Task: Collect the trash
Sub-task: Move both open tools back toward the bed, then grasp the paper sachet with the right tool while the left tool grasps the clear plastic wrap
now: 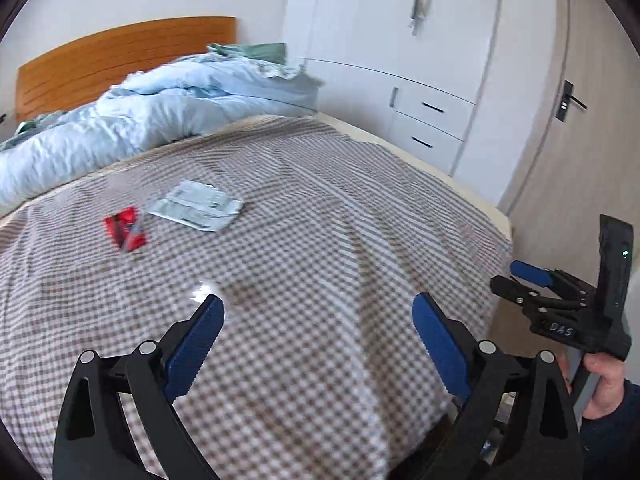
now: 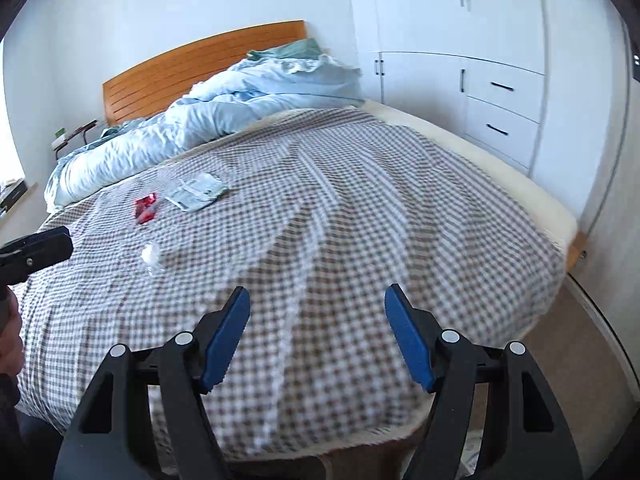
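Checked bedspread — red wrapper, grey-white packet beside it, crumpled white scrap nearer. Left gripper and right gripper — both spread wide, nothing between, above the bed's foot.

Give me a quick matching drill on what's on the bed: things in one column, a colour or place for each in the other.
Things:
1. wrapper
2. packet
3. wad
4. duvet

Descriptions:
a. crumpled white, nearest the grippers
b. light blue, heaped by the headboard
c. red
d. flat, pale grey-green, right of the red one

Pairs: 1-c, 2-d, 3-a, 4-b
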`<state>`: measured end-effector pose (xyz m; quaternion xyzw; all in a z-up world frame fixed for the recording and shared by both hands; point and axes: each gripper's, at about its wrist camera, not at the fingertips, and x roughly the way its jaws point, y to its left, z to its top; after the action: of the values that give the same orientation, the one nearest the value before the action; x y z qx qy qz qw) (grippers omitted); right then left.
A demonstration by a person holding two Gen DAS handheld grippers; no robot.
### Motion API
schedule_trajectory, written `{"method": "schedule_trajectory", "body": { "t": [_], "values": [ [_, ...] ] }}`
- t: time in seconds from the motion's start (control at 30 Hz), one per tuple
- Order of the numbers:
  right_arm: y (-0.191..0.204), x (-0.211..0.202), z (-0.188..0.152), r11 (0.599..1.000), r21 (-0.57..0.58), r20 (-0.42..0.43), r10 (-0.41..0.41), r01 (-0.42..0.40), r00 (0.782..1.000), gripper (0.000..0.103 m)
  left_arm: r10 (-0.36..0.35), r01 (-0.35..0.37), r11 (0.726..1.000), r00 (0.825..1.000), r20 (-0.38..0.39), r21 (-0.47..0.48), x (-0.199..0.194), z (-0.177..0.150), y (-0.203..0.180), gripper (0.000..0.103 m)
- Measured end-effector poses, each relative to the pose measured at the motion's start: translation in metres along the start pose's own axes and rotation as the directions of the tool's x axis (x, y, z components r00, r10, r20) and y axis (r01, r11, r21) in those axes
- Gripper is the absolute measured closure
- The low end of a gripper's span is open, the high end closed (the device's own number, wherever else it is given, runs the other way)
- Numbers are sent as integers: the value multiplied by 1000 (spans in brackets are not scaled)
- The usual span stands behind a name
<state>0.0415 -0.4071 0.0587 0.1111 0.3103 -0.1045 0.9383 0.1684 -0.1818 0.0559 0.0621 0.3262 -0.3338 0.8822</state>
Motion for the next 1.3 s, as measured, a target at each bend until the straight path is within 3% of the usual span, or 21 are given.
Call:
{"method": "schedule_trajectory", "body": {
  "t": [0.07, 0.17, 0.27, 0.33, 0.43, 0.53, 0.6, 0.67, 0.7, 0.73, 0.77, 0.8, 0.83, 0.9, 1.0, 1.1, 1.17, 1.3],
  "values": [
    [29, 23, 16, 999, -26, -4, 47, -47, 999, 36, 78, -76, 996, 997, 26, -38, 3, 3, 37, 11],
    [86, 57, 33, 977, -210, 27, -39, 44, 999, 36, 129, -125, 977, 991, 15, -174, 13, 11, 102, 11],
    [133, 103, 41, 903, -411, 54, -110, 122, 992, 36, 186, -187, 934, 982, -34, -303, 25, 10, 161, 11],
    [157, 149, 47, 856, -506, 15, -115, 106, 993, 36, 231, -231, 898, 972, -45, -375, 25, 1, 195, 11],
    [191, 209, 54, 782, -617, -19, -128, 90, 992, 36, 244, -246, 846, 967, -68, -472, 24, -15, 234, 11],
    [223, 263, 52, 669, -735, -13, -178, 112, 984, 36, 265, -270, 800, 960, -88, -536, 22, -24, 261, 11],
    [237, 295, 47, 608, -786, -28, -214, 111, 976, 36, 262, -273, 783, 960, -103, -558, 24, -28, 271, 11],
    [242, 318, 49, 591, -797, -27, -244, 127, 970, 37, 277, -290, 782, 955, -111, -552, 24, -30, 277, 11],
    [242, 324, 52, 599, -789, -16, -239, 135, 971, 40, 295, -308, 780, 949, -114, -545, 24, -30, 278, 11],
    [239, 327, 57, 616, -775, -12, -233, 138, 972, 50, 311, -323, 778, 943, -117, -538, 24, -30, 279, 11],
    [233, 331, 63, 647, -750, -29, -241, 138, 970, 94, 318, -332, 778, 940, -120, -534, 25, -30, 280, 11],
    [228, 331, 68, 676, -723, -34, -236, 139, 971, 99, 316, -331, 778, 941, -124, -534, 26, -31, 281, 11],
    [225, 323, 72, 696, -705, -16, -208, 136, 978, 100, 311, -331, 779, 942, -130, -533, 27, -31, 281, 11],
    [219, 295, 76, 698, -693, 72, -182, 180, 981, 102, 314, -343, 784, 938, -146, -517, 32, -32, 279, 11],
    [207, 242, 89, 817, -567, 91, -69, 109, 993, 102, 343, -379, 802, 925, -163, -461, 43, -31, 270, 11],
    [183, 186, 91, 922, -386, 88, 74, -34, 993, 102, 346, -389, 818, 921, -179, -423, 54, -33, 260, 11],
    [172, 159, 83, 949, -309, 111, 106, -67, 988, 102, 342, -390, 831, 921, -187, -397, 59, -36, 253, 11],
    [149, 119, 73, 971, -230, 136, 103, -70, 985, 102, 266, -306, 885, 951, -159, -351, 67, -37, 234, 11]
  ]
}}
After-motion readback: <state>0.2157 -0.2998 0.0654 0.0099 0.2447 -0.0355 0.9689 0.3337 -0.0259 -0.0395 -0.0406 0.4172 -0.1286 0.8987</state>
